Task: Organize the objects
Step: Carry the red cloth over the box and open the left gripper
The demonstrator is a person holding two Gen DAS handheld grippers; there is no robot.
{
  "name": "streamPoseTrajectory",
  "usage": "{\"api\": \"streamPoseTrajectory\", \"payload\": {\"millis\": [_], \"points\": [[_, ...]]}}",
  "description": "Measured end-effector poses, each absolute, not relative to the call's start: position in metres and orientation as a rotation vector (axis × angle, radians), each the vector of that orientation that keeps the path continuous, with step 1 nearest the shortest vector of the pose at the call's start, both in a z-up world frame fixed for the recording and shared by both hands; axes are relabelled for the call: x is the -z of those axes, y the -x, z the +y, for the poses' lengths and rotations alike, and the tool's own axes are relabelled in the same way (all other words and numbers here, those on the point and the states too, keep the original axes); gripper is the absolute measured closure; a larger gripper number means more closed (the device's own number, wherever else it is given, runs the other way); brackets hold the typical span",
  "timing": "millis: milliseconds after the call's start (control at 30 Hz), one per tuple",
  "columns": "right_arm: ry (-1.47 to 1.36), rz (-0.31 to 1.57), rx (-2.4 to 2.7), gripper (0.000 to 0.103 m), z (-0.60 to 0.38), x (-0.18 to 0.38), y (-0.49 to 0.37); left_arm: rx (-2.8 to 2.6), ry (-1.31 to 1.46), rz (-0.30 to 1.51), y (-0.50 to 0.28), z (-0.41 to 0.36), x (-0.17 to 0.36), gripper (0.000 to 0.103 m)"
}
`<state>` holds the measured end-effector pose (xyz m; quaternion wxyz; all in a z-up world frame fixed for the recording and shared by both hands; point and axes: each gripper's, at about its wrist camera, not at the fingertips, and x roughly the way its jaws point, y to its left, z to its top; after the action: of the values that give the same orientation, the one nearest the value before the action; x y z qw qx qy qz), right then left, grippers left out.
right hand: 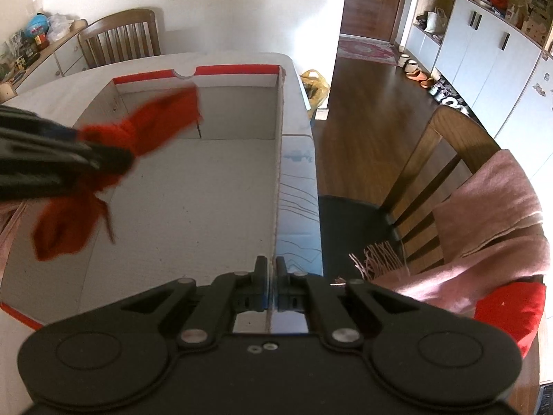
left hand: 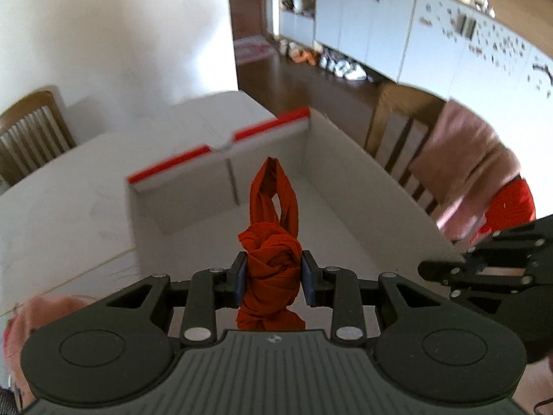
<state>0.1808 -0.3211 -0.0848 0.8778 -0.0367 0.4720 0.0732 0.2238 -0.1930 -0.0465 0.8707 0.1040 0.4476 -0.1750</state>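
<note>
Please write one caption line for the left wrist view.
Left gripper holds a knotted red cloth above the open white box.

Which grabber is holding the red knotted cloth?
The left gripper. Its pads squeeze the red knotted cloth over the white box. The right gripper only pinches the box's edge.

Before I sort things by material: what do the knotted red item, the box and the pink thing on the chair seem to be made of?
Red item: soft matte fabric, likely a thin knit; it wrinkles and holds a knot.
Box: white cardboard, matte, by its thin wall and raw edge.
Pink thing: woolly woven cloth, probably a scarf; fuzzy surface, fringe at one end.
</note>
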Motion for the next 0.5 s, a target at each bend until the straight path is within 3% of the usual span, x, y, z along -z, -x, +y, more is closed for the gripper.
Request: {"api": "streamPoseTrajectory", "payload": {"millis": [500], "points": [[0.06,0.988,-0.168,0.1,-0.325,0.083,-0.183,0.403,-0.276,1.124,-0.239,-0.217,0.102,0.072]]}}
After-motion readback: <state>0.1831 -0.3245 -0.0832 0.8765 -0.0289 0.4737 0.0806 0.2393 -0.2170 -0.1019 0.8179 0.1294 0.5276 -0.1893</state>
